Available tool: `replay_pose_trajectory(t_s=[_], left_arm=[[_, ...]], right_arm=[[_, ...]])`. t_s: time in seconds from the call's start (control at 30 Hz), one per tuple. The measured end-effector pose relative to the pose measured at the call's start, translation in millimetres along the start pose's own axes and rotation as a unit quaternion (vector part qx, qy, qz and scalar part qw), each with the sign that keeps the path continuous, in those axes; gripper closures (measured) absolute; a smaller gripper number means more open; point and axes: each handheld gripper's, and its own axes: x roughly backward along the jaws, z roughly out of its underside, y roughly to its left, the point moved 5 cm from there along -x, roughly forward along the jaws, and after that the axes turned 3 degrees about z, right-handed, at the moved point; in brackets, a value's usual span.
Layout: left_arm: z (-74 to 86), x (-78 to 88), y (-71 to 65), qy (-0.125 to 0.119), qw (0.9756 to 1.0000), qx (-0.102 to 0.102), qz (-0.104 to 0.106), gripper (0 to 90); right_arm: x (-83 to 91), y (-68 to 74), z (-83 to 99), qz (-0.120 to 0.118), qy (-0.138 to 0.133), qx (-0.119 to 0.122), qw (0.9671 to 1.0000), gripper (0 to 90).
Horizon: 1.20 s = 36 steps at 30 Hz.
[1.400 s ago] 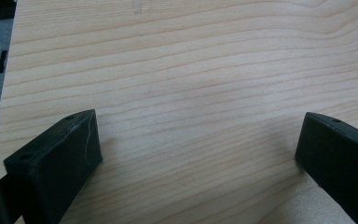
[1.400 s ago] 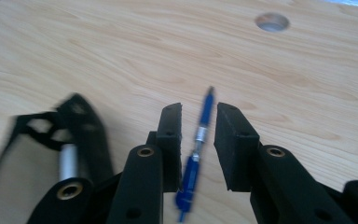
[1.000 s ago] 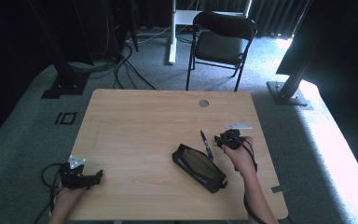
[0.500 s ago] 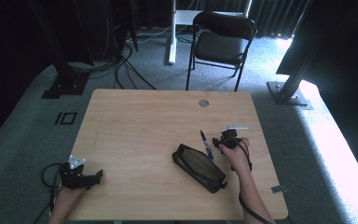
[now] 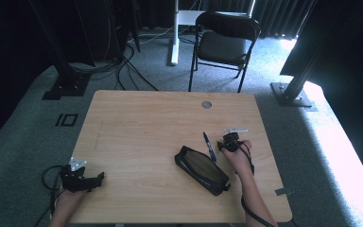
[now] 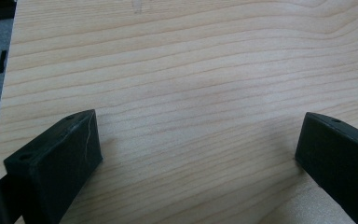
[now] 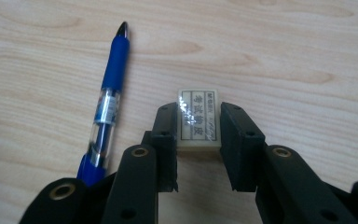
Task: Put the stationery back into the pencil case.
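Right gripper [image 7: 198, 140] closing on a wrapped eraser [image 7: 198, 122].
Its label's printed characters are illegible; blue pen [image 7: 105, 109] beside; left gripper [image 6: 196, 154] wide open.

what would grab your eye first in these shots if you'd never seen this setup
First, the right hand-held gripper at the right side of the light wooden table, its black jaws closed against the sides of a small cream rectangular eraser with a printed label. A blue and clear ballpoint pen lies beside it, with a flat black zip pencil case nearer the person. The left hand-held gripper rests open at the near left corner.
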Motion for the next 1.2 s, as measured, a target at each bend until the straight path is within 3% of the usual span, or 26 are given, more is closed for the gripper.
replay_pose_trajectory(t_s=[0.3,0.63,1.2], left_arm=[[0.0,0.0,0.0,0.000,1.0000,0.000,0.000,0.4],[0.0,0.0,0.0,0.000,1.0000,0.000,0.000,0.4],[0.0,0.0,0.0,0.000,1.0000,0.000,0.000,0.4]], right_arm=[[14.9,-10.6,-2.2,-0.016,-0.006,-0.008,0.9998,68.2],[41.0,-9.4,-7.8,-0.044,-0.020,0.007,0.9988,68.3],[90.3,27.4,-24.4,-0.111,-0.061,0.056,0.9904,68.3]])
